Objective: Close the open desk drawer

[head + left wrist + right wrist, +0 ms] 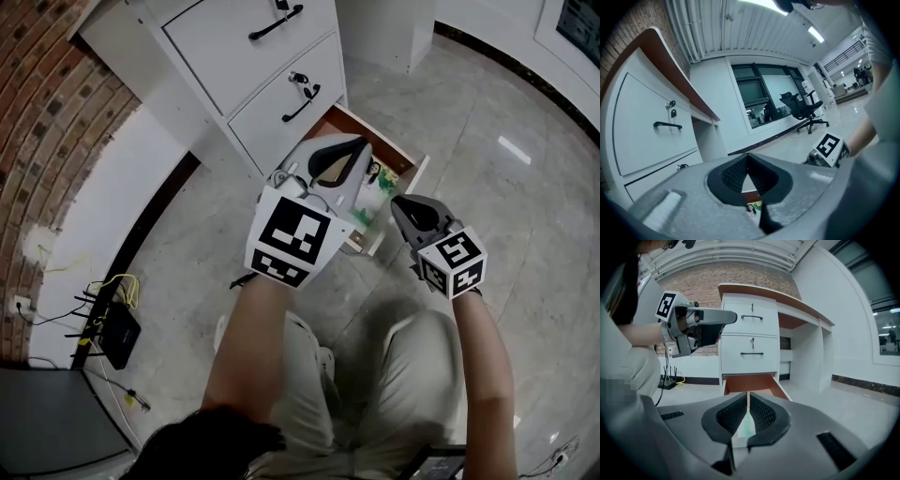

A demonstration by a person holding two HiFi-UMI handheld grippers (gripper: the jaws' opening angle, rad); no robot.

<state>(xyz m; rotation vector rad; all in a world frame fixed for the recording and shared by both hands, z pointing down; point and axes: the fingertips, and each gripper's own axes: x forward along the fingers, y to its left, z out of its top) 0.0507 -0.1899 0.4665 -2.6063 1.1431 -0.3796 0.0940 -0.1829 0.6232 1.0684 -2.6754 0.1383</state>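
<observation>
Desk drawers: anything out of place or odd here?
Only the white bottom drawer with the brown interior stands pulled out, papers inside, while the two white drawers above sit flush. Nothing spilled or damaged.

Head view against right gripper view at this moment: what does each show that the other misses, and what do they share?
Only the head view: the marker cube on the right gripper and the person's right forearm.
Only the right gripper view: the ceiling, and the right gripper's jaws seen from behind, shut with nothing gripped.
Both: the open bottom drawer, the two closed drawers above it, the left gripper and the router by the wall.
</observation>
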